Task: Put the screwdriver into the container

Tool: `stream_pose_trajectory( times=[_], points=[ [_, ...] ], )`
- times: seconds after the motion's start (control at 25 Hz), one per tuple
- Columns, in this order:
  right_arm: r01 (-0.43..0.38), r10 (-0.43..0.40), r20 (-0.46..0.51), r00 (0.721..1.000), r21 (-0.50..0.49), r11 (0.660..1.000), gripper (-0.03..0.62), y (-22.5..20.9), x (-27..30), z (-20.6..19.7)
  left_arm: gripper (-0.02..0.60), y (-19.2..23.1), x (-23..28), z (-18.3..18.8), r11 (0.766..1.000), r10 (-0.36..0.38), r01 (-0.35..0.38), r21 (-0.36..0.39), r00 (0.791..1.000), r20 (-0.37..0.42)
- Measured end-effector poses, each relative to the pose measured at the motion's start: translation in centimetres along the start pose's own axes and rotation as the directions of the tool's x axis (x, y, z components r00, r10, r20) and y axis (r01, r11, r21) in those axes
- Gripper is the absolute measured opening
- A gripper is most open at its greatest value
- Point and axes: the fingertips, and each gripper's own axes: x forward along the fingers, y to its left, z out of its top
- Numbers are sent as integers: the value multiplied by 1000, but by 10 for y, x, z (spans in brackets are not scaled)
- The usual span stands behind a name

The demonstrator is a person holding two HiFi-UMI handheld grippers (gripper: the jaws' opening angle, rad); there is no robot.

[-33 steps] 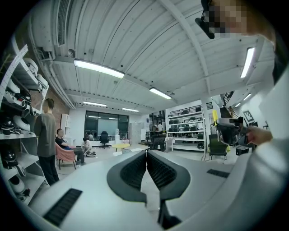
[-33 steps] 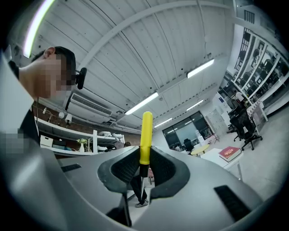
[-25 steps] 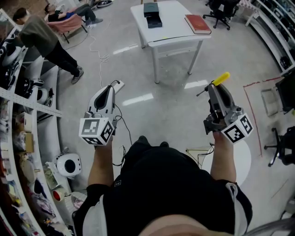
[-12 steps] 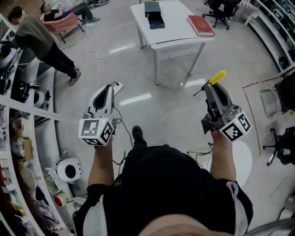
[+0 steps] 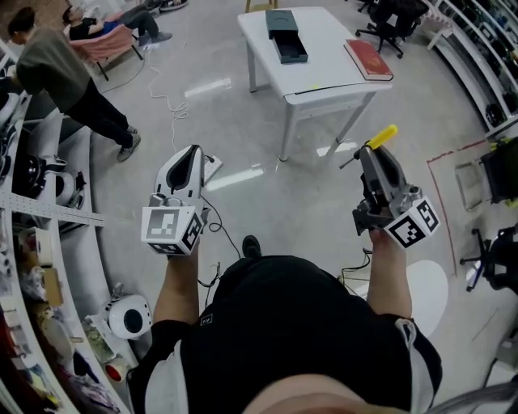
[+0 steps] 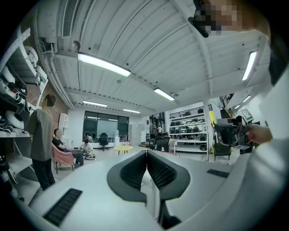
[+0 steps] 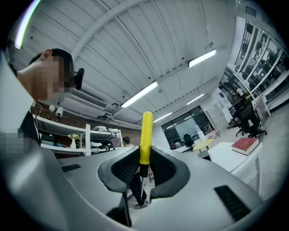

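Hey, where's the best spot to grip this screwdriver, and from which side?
The yellow handle of the screwdriver, squeezed across its sides near the shaft, as the right tool has it now. The handle is thick and round; the thin shaft would likely slip.

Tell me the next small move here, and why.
Probably step toward the white table, carrying the right gripper forward: its fingers are shut on the yellow-handled screwdriver, while the dark container sits on that table, well out of reach.

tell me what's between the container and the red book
Only bare white table between the container and the red book, in the head view.
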Motion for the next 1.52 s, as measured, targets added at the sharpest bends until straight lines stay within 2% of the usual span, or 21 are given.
stream_pose_trajectory(
  times=[0.28, 0.44, 0.96, 1.08, 1.24, 1.36, 1.52],
  points=[
    [21, -21, -12, 1000, 13, 1000, 83, 10, 71, -27, 17, 65, 17, -11, 999, -31, 30, -16, 999, -22],
    [34, -34, -18, 999, 12, 999, 83, 11, 93, -38, 17, 84, 23, -16, 998, -60, 60, -10, 998, -19],
    [21, -20, -37, 999, 33, 999, 83, -17, 146, -51, 17, 125, 59, -32, 997, -49, 48, -56, 998, -28],
    [23, -22, -34, 999, 23, 999, 83, -33, 164, -48, 17, 133, 77, -35, 998, -44, 42, -45, 998, -42],
    [10, -7, -36, 999, 63, 998, 83, -68, 186, -54, 17, 147, 111, -39, 1000, -23, 21, -24, 997, -73],
    [3, 0, -38, 999, 74, 997, 83, -100, 207, -51, 17, 155, 148, -35, 999, -13, 10, -47, 998, -57],
    [4, -2, -30, 1000, 92, 996, 83, -148, 235, -42, 17, 161, 200, -29, 1000, -10, 8, -28, 997, -79]
  ],
)
